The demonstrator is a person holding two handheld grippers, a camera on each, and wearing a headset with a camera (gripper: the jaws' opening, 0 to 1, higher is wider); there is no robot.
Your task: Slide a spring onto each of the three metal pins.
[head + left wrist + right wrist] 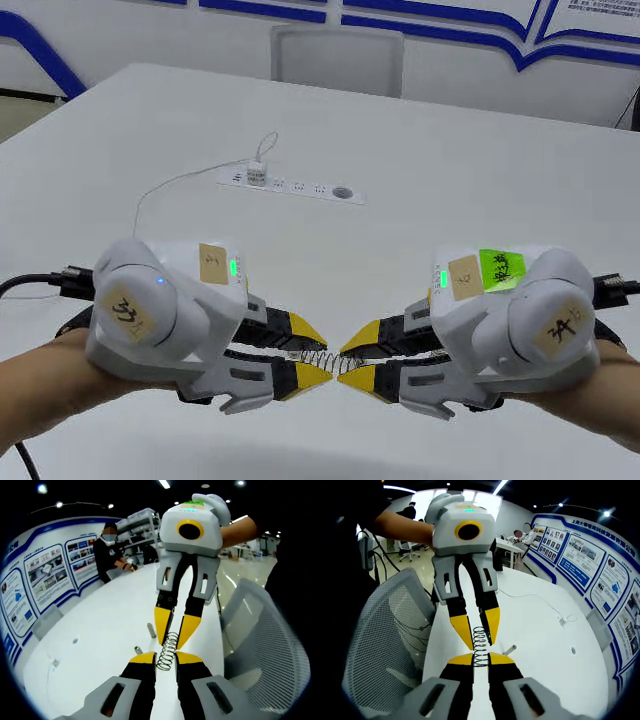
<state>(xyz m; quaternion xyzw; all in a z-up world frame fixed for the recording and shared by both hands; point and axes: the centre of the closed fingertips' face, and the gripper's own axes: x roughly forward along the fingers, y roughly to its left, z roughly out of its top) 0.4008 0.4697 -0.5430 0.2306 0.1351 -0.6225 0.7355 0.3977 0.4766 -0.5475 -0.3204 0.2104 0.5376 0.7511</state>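
Observation:
A small metal spring (327, 360) hangs in the air between my two grippers, which face each other tip to tip low over the white table (400, 130). My left gripper (322, 355) is shut on one end of it. My right gripper (344, 365) is shut on the other end. In the left gripper view the spring (167, 652) runs from my own yellow tips (166, 659) up to the right gripper's tips (175, 626). Two short metal pins (151, 629) (138, 650) stand on the table just beyond. The right gripper view has the spring (480, 646) and one pin (509, 649).
A white power strip (292, 186) with a plugged-in charger (258, 173) and its cable lies mid-table. A grey chair (336, 56) stands at the far end. A mesh chair (270, 630) is beside the table's near edge. A person (107, 550) stands at the far side.

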